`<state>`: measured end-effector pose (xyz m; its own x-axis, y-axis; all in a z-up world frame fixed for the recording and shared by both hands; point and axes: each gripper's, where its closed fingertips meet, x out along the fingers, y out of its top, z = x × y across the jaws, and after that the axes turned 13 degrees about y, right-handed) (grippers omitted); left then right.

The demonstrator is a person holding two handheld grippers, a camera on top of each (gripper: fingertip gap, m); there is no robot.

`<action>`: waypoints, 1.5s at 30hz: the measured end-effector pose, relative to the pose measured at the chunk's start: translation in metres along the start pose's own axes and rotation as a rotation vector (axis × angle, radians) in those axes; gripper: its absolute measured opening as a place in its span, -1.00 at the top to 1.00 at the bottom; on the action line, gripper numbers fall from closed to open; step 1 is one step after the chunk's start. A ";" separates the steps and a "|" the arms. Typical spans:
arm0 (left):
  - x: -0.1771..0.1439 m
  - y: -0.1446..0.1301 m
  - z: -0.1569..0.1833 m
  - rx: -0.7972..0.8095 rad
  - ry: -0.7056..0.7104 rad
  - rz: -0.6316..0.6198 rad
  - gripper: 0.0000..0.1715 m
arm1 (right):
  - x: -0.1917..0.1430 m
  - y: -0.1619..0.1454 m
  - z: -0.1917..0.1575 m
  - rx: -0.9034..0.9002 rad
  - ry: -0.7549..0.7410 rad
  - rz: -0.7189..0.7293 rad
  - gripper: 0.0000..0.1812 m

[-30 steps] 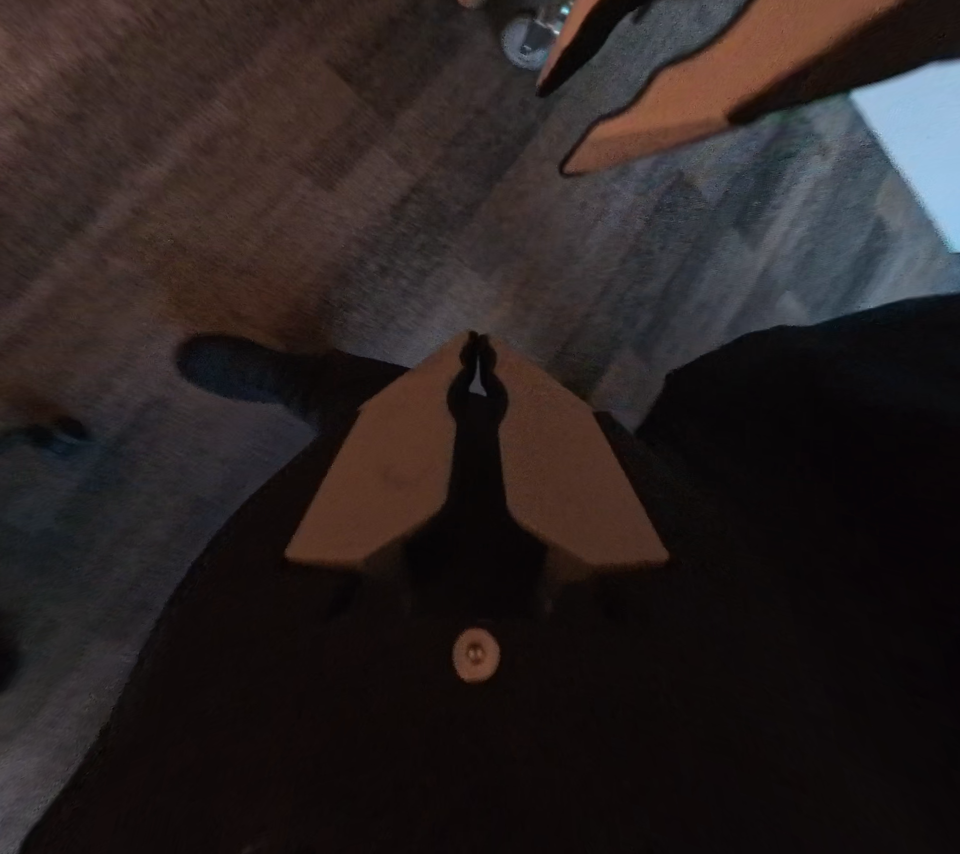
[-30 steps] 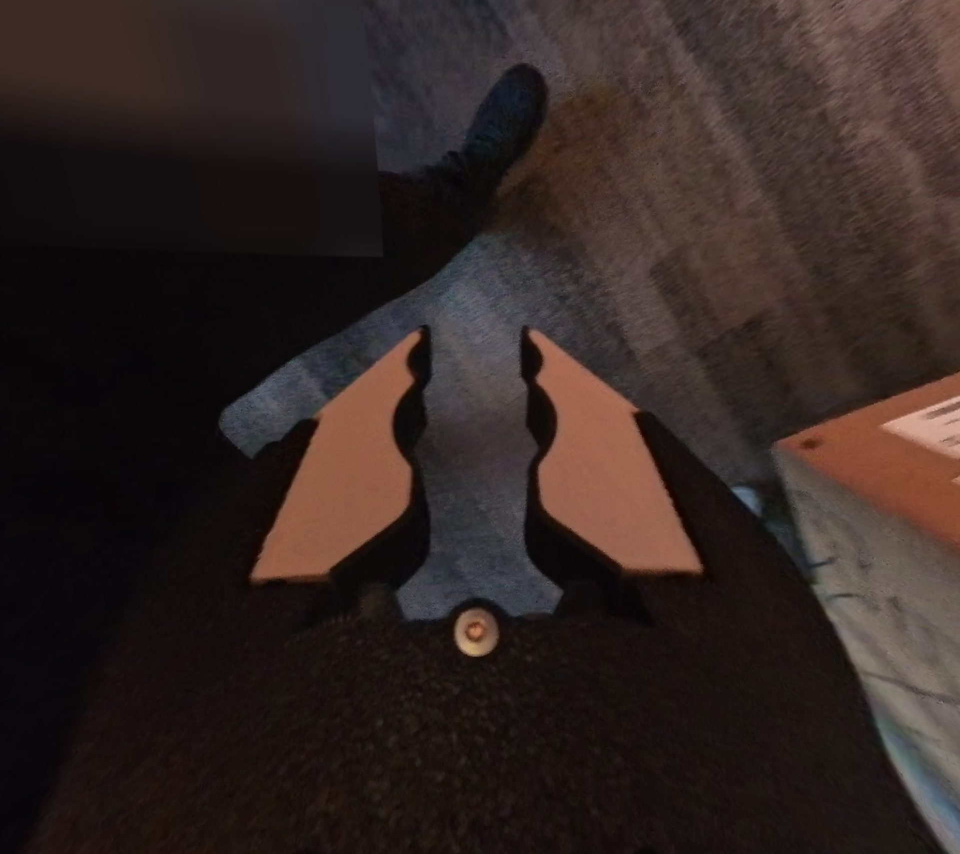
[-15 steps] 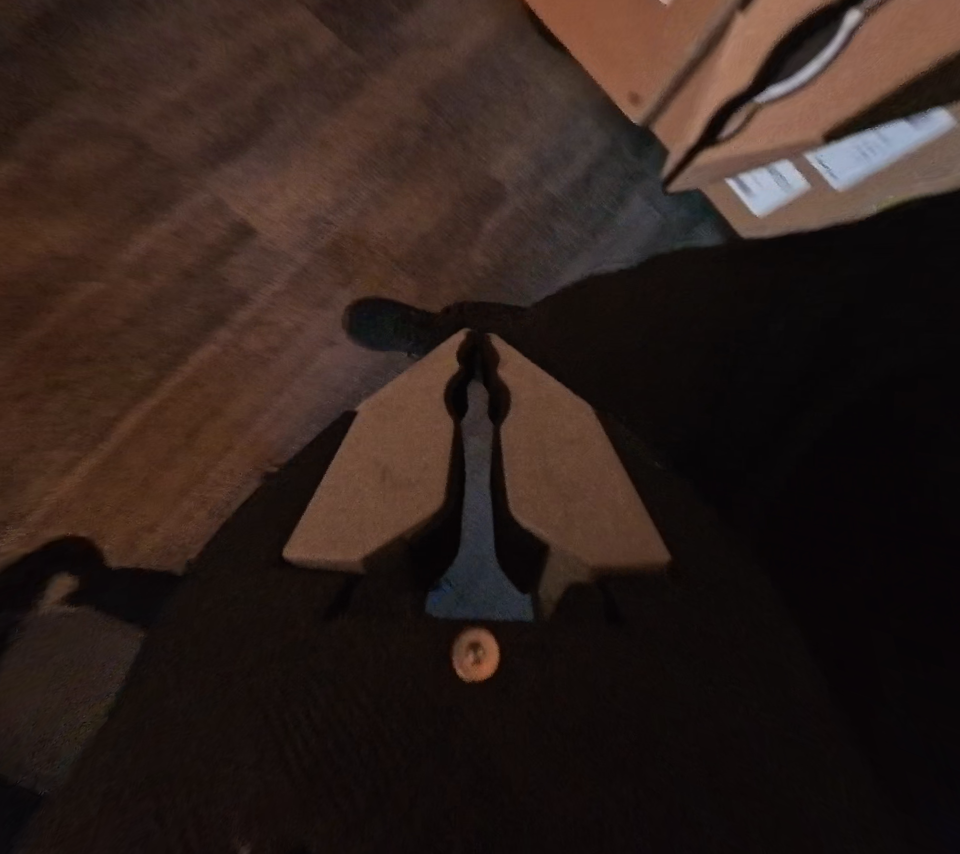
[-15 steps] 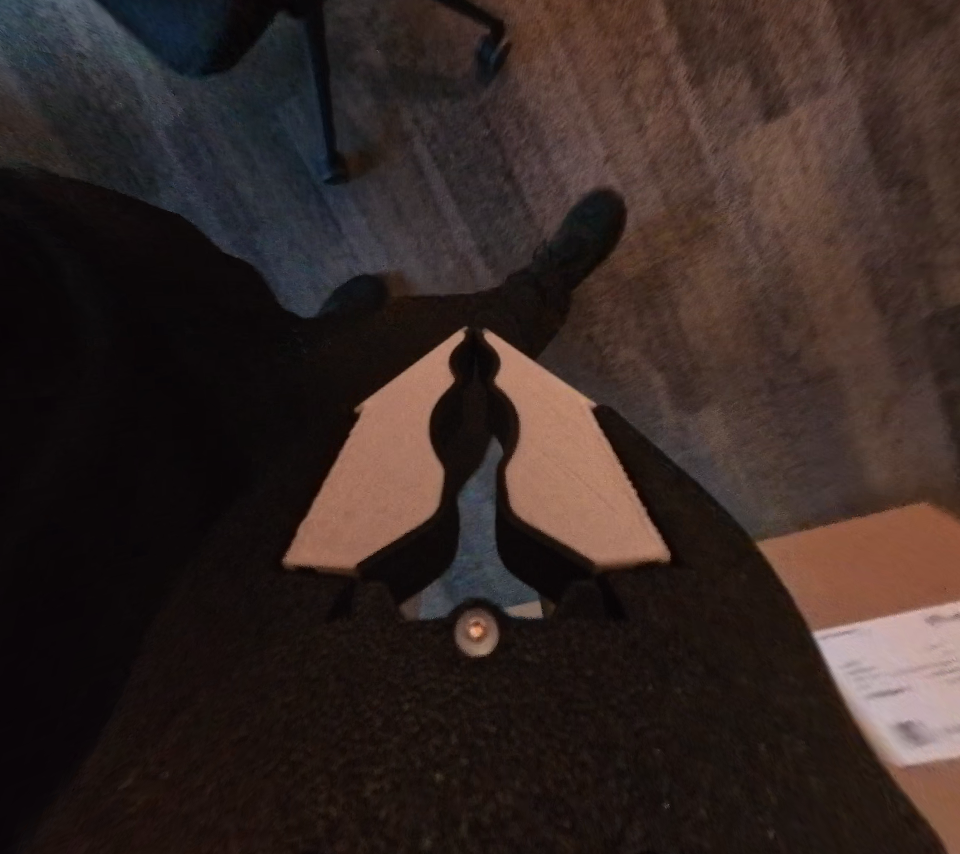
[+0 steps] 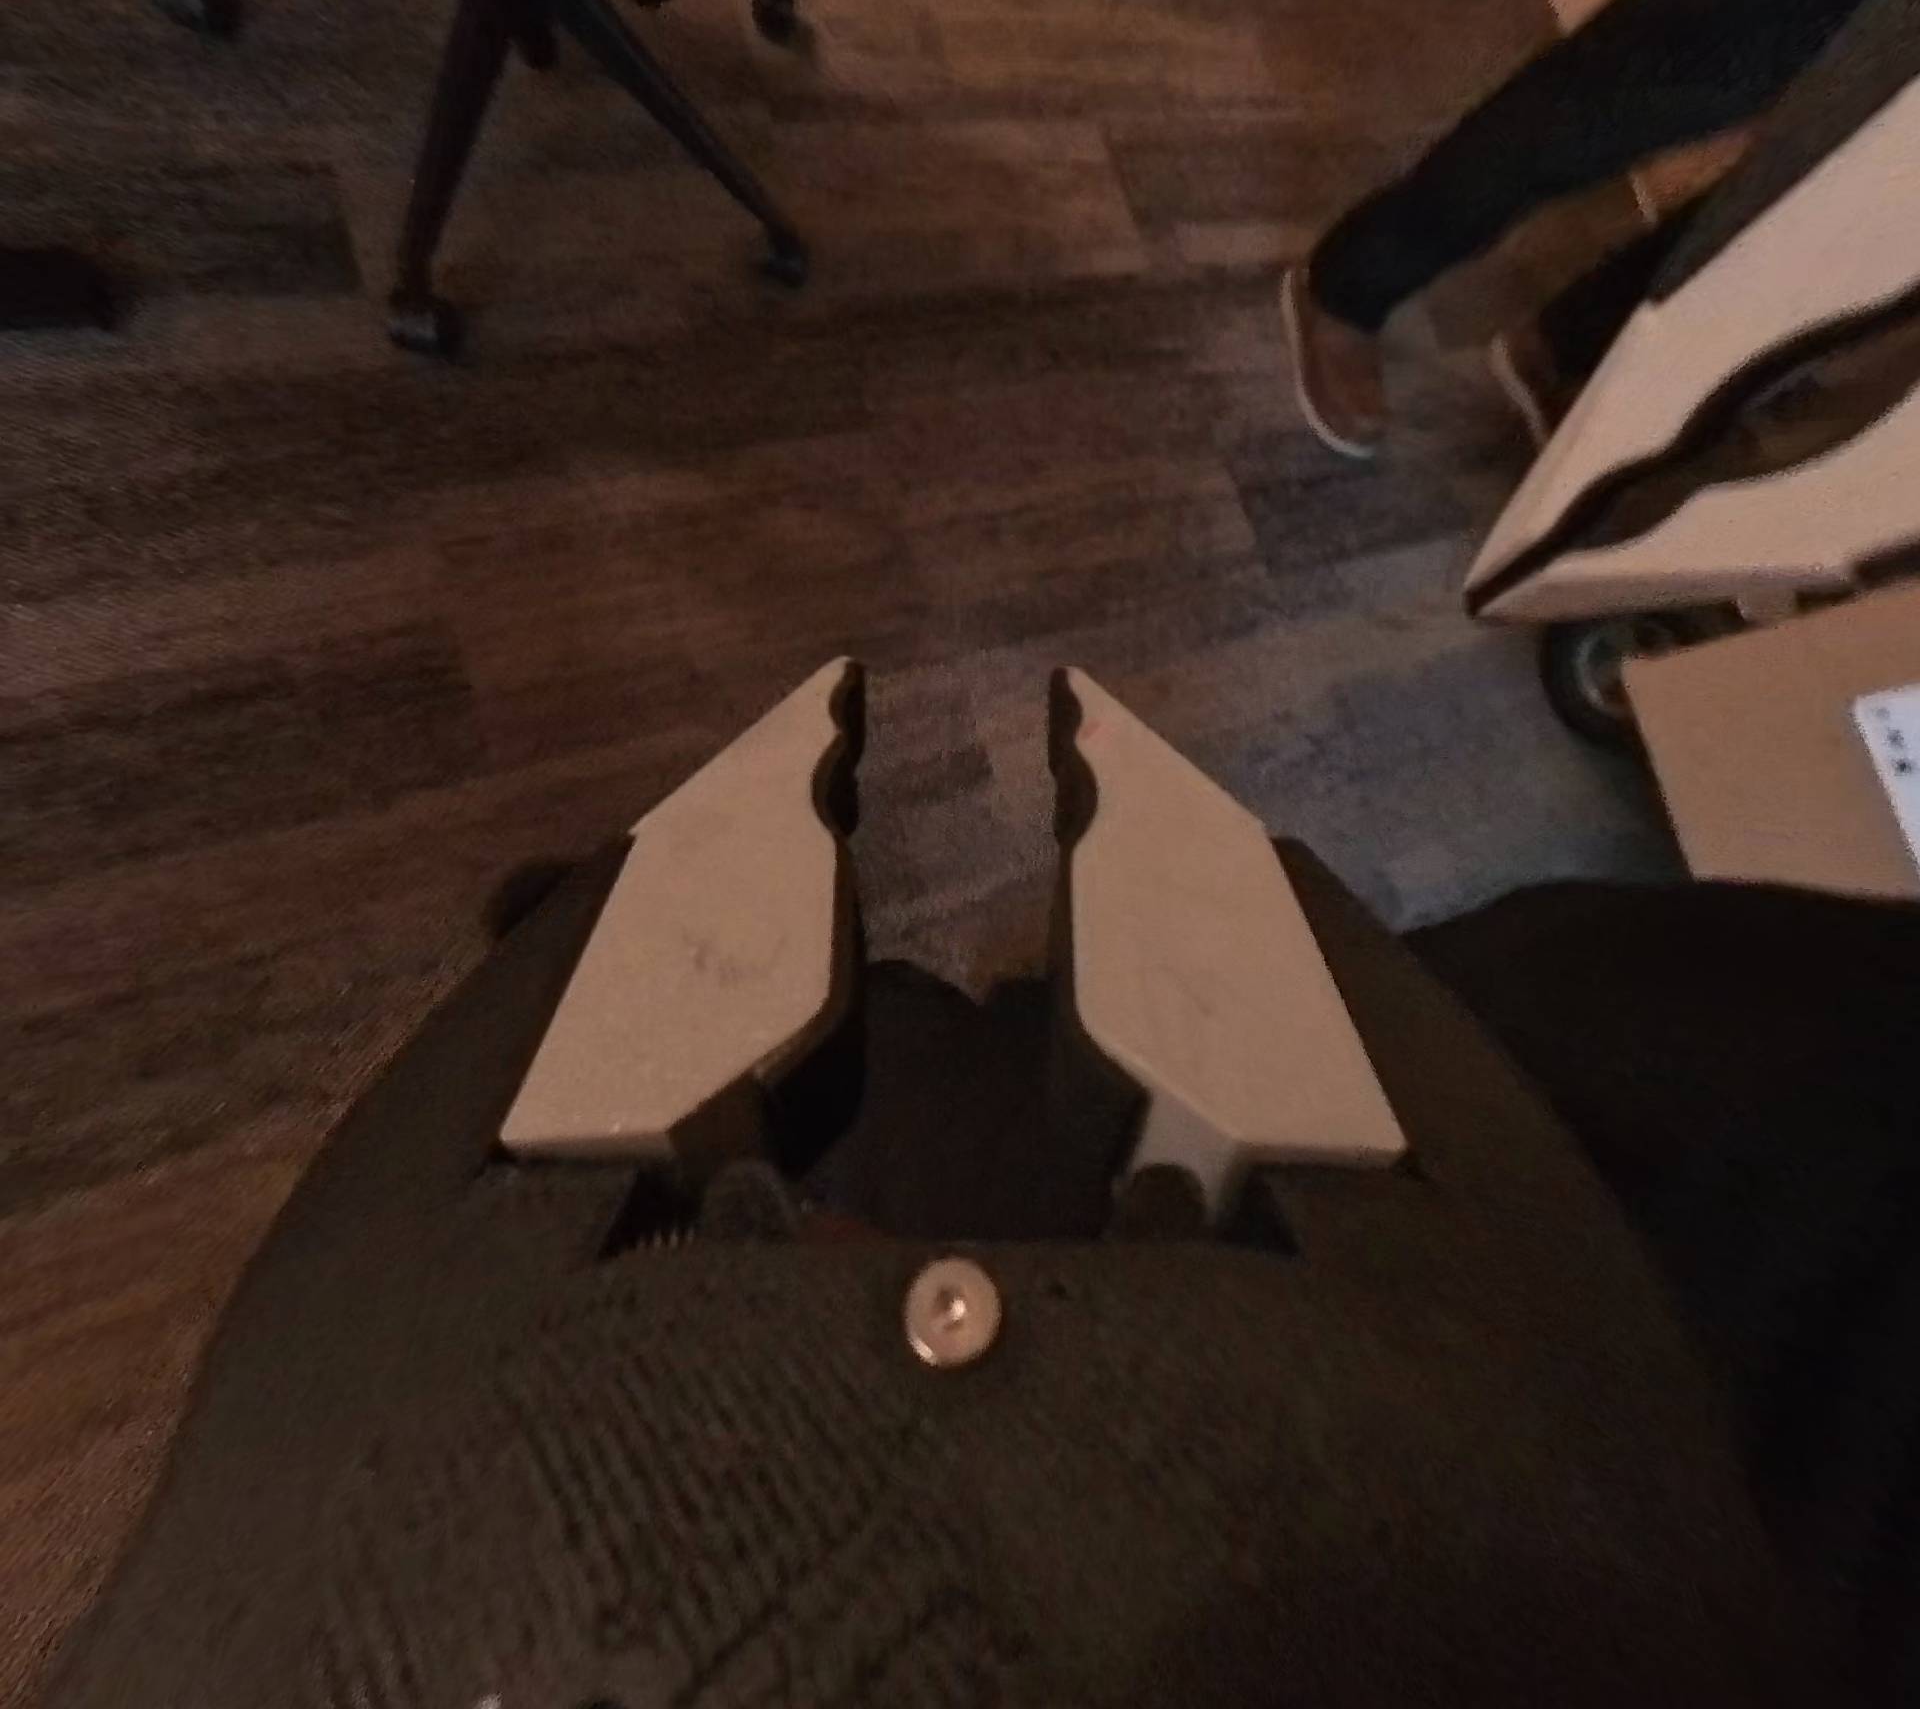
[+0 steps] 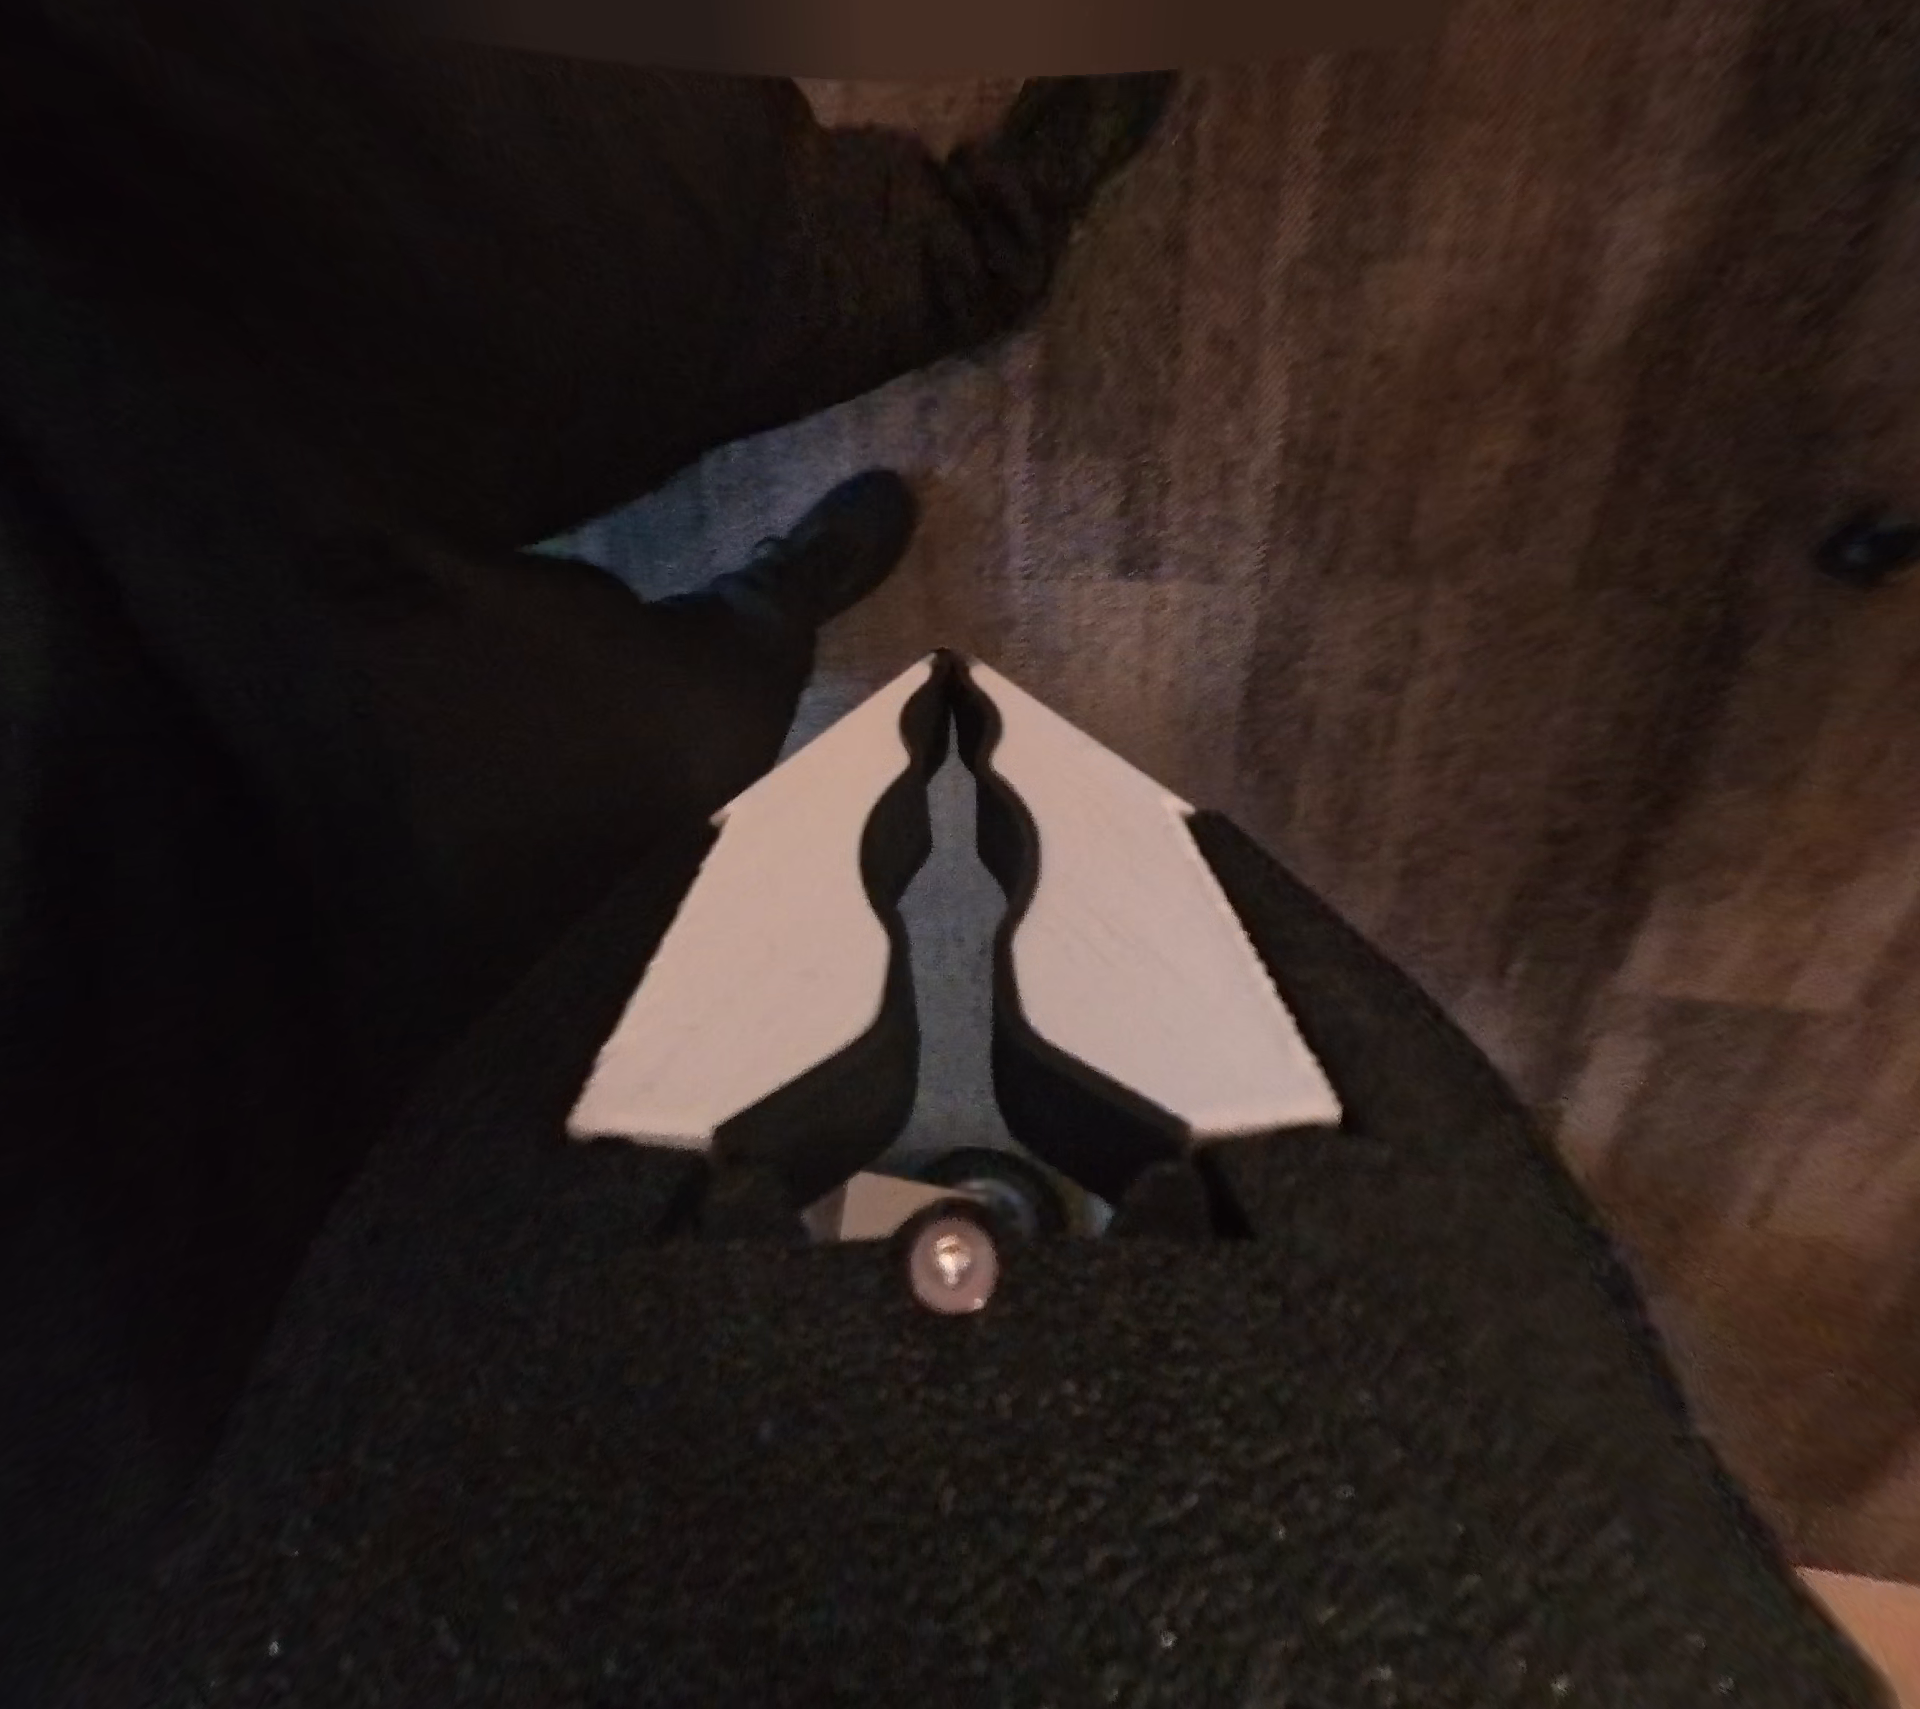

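My left gripper (image 5: 956, 685) is open and empty, held in the air above the carpeted floor (image 5: 727, 464). Nothing lies between its tan fingers. The right gripper also shows at the right edge of the left wrist view (image 5: 1496, 589), with its tips together. In its own view my right gripper (image 6: 948, 665) is shut with nothing in it, pointing down at the carpet (image 6: 1455, 620) beside a person's dark trouser leg (image 6: 416, 724) and black shoe (image 6: 831, 537).
An office chair base (image 5: 582, 59) on castors stands at the far left. A second person's leg and brown shoe (image 5: 1340, 371) are at the right. Cardboard boxes (image 5: 1787, 766) stand at the right edge, with a wheel (image 5: 1579, 672) under them. One gripper's finger ends stand about 15 centimeters off the other's.
My left gripper has opened from shut. My right gripper went from open to shut and stays shut. Both views have swung across the floor; the chair and second person's shoe are now in the left view.
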<state>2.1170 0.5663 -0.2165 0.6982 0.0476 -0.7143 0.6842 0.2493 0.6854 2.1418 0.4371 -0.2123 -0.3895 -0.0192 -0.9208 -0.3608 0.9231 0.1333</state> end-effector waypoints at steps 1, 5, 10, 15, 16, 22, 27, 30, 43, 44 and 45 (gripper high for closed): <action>0.029 0.013 -0.016 -0.024 -0.053 -0.011 0.63 | 0.004 0.020 0.031 -0.016 -0.005 -0.039 1.00; 0.108 0.073 -0.104 -0.049 -0.178 -0.031 0.63 | -0.001 0.082 0.141 0.053 -0.063 -0.154 1.00; 0.120 0.144 -0.269 -0.085 -0.111 -0.025 0.60 | -0.032 0.161 0.229 0.159 -0.035 -0.154 1.00; 0.069 0.175 -0.443 -0.153 0.020 0.055 0.53 | -0.051 0.345 0.303 0.056 -0.013 -0.057 1.00; 0.059 0.172 -0.479 -0.164 0.056 0.077 0.50 | -0.047 0.393 0.322 -0.008 -0.013 -0.058 1.00; -0.009 0.112 -0.685 -0.389 0.362 0.100 0.35 | -0.015 0.718 0.392 -0.582 -0.041 -0.131 0.97; -0.083 0.057 -0.822 -0.703 0.573 0.177 0.34 | 0.030 0.949 0.341 -0.894 0.027 -0.285 0.97; -0.122 0.012 -0.915 -0.776 0.663 0.230 0.34 | 0.084 1.068 0.305 -1.047 0.001 -0.354 0.97; -0.369 -0.245 -1.222 -1.217 0.950 0.250 0.27 | 0.257 1.421 0.054 -1.236 0.079 -0.373 0.78; -0.385 -0.273 -1.243 -1.261 0.973 0.250 0.27 | 0.280 1.444 0.022 -1.276 0.116 -0.371 0.77; -0.400 -0.302 -1.262 -1.300 0.993 0.245 0.27 | 0.304 1.466 -0.011 -1.312 0.159 -0.365 0.78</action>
<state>1.3650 1.6923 -0.3166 0.0074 0.6379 -0.7701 -0.3947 0.7094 0.5839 1.4848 1.7803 -0.2926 -0.1606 -0.3062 -0.9383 -0.9580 -0.1804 0.2228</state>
